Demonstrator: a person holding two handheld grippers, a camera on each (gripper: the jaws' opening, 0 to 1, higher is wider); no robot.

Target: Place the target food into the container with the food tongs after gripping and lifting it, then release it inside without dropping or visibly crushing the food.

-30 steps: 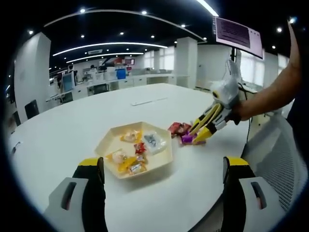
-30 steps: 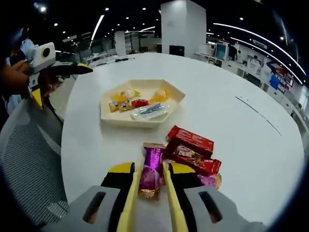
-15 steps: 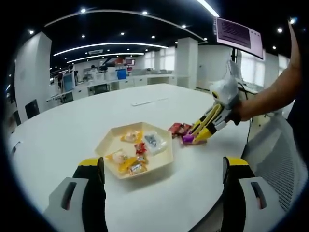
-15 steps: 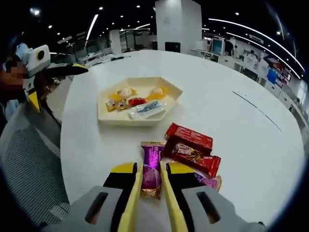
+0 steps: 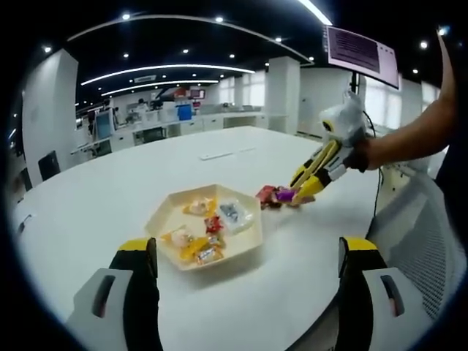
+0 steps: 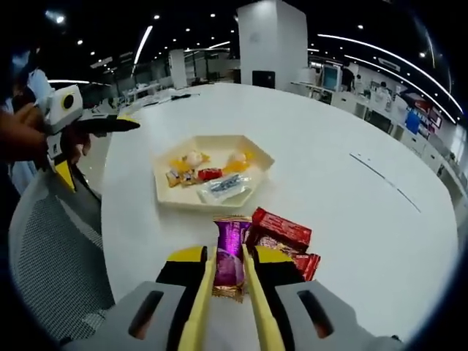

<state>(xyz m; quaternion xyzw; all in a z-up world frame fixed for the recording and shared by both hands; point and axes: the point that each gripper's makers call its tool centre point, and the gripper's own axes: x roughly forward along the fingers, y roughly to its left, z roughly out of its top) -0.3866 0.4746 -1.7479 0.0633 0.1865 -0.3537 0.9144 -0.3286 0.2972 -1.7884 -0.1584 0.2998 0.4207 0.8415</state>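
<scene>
A purple-wrapped candy [image 6: 229, 245] is clamped between the yellow-tipped jaws of my right gripper [image 6: 228, 257], a little above the white table. In the left gripper view this same right gripper [image 5: 301, 191] comes in from the right with the purple candy [image 5: 285, 194] at its tips. The cream hexagonal tray [image 6: 260, 161] lies just beyond, holding several wrapped sweets. From the left gripper view the tray [image 5: 162, 215] sits ahead of my left gripper [image 5: 248, 267], whose jaws stand wide apart with nothing between them.
Red candy bars [image 6: 281, 227] lie on the table beside the held candy, also seen as red candy bars [image 5: 265, 194] right of the tray. A mesh chair back [image 6: 51, 256] stands at the table's edge. A hand holds the left gripper [image 6: 99, 126] there.
The right gripper, still shut on the purple candy, has lifted it off the table and moved it slightly toward the tray. The left gripper has stayed put.
</scene>
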